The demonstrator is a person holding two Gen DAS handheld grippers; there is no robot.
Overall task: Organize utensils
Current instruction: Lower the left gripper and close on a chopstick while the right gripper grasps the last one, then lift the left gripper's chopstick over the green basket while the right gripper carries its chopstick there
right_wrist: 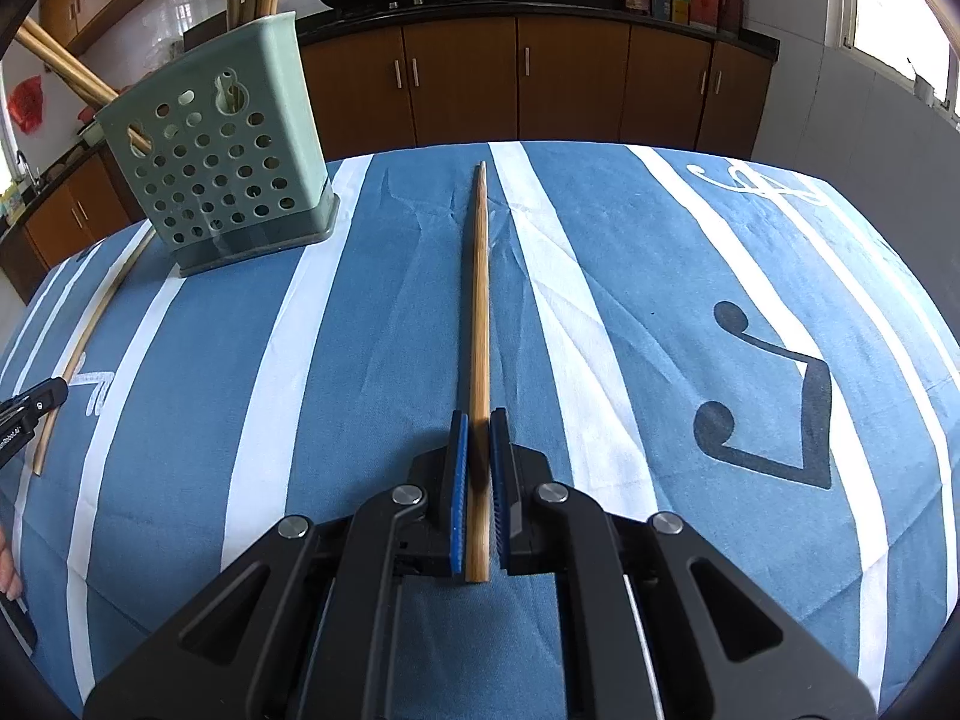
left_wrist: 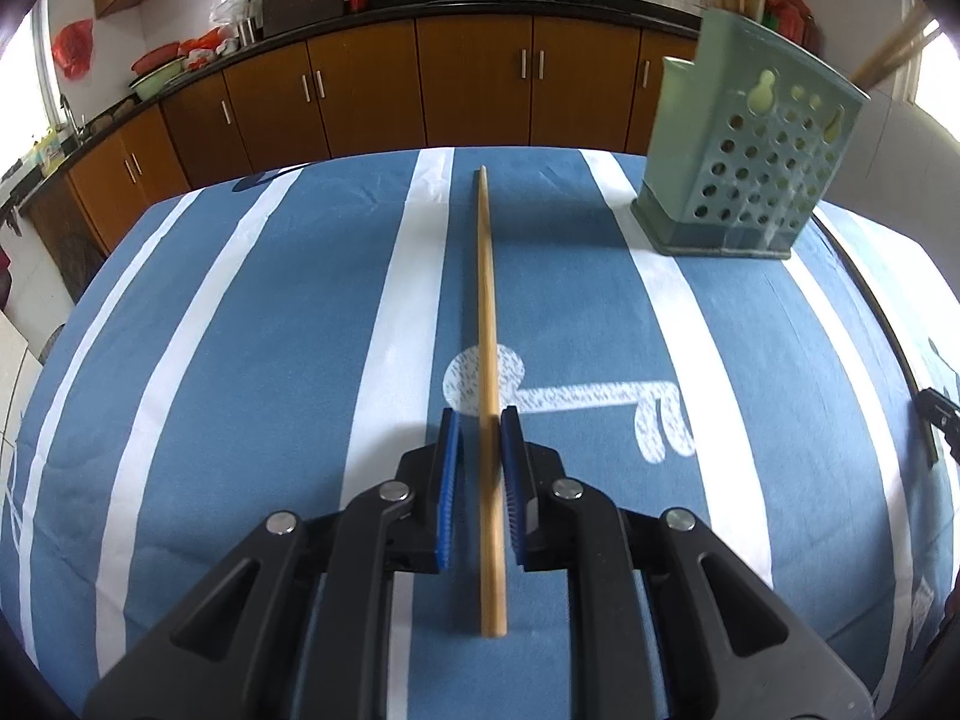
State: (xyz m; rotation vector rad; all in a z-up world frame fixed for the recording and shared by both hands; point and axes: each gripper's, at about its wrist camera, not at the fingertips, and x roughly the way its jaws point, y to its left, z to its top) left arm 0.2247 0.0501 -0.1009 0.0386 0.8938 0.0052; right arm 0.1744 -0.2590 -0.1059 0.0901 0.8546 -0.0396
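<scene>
In the left wrist view a wooden chopstick (left_wrist: 487, 360) runs lengthwise between the blue pads of my left gripper (left_wrist: 480, 420); the jaws stand a little apart around it, with a gap on the left side. In the right wrist view my right gripper (right_wrist: 478, 420) is shut on a second wooden chopstick (right_wrist: 478, 324), held just above the cloth. A green perforated utensil holder (left_wrist: 750, 156) stands at the far right of the left wrist view and shows at the far left of the right wrist view (right_wrist: 222, 150), with several chopsticks in it.
The blue and white striped tablecloth (left_wrist: 240, 360) covers the table. The left gripper's tip (right_wrist: 30, 405) and its chopstick (right_wrist: 90, 336) show at the left edge of the right wrist view. Brown kitchen cabinets (right_wrist: 570, 84) with woks on the counter stand behind.
</scene>
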